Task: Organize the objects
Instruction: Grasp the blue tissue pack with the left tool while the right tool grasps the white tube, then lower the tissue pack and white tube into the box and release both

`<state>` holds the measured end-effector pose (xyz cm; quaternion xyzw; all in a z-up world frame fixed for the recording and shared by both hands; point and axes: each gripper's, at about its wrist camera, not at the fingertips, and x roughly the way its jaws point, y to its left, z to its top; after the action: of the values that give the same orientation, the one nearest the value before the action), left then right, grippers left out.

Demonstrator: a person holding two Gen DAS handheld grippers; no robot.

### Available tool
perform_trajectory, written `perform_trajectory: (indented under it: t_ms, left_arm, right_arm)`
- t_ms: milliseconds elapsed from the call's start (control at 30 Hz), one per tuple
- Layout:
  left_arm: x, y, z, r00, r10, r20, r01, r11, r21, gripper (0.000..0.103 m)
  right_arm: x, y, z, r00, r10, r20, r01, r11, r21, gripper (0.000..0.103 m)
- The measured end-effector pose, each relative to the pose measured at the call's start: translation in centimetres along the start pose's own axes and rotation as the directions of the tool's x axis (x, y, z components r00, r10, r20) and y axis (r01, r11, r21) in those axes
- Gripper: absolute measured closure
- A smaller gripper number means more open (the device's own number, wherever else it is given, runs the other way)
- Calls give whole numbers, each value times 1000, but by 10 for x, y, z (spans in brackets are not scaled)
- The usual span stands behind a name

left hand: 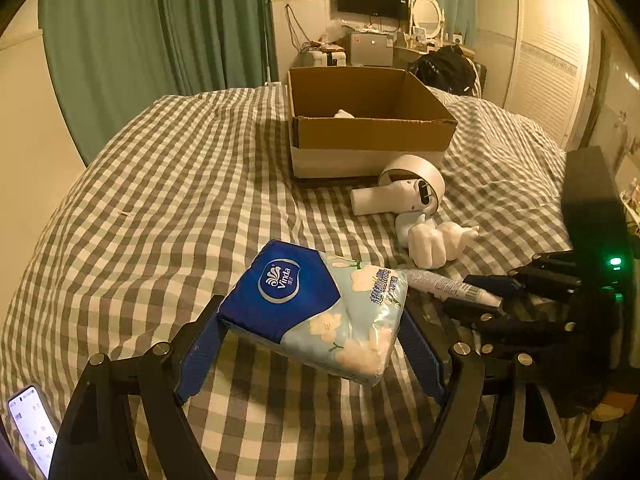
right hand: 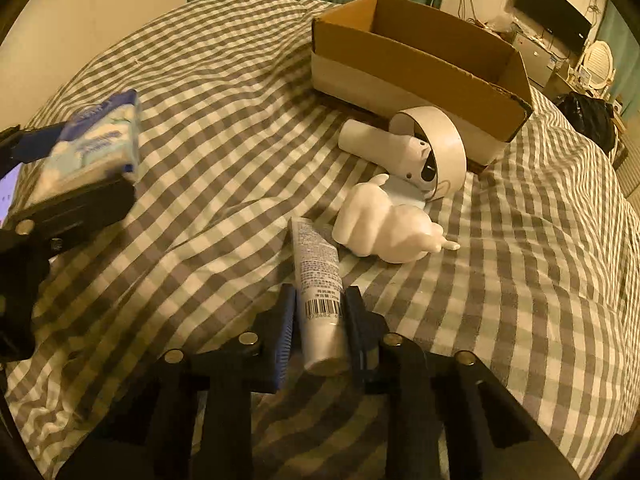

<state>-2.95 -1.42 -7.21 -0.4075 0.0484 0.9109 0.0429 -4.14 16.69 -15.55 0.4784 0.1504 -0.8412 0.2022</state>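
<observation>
Left gripper [left hand: 312, 344] is clamping the tissue pack [left hand: 320, 308]; right gripper [right hand: 320, 320] is pinching the tube [right hand: 318, 280], both w/ jaws closed on their items.

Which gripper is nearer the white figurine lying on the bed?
Right. The right gripper, shut on the tube, sits just short of the white figurine. The left gripper, holding the tissue pack, is farther back to its left.

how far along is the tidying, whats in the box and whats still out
Done: one small white item sits in the cardboard box. In hand: left gripper holds the Vinda tissue pack; right gripper holds a tube. Left: VR controller and white figurine on the bed.
</observation>
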Motion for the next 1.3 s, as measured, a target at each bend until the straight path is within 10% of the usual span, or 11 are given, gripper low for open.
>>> perform_trajectory:
  t_ms: [333,700,1300]
  left_arm:
    - [-16,-1,21,999,-8,36,7,1000,10,19]
    - [-35,-4,118,985,15,173,-20,999,33,19]
    - [75,-14,259,980,4,197,-21,996,85,19]
  right_arm:
    - [-56,1,11,987,-35,156,36,999,-6,79]
    - [-136,-37,76,931,-114,345,113,993,24,79]
    - [-112,-127,220,885,-125,448,95,992,88,79]
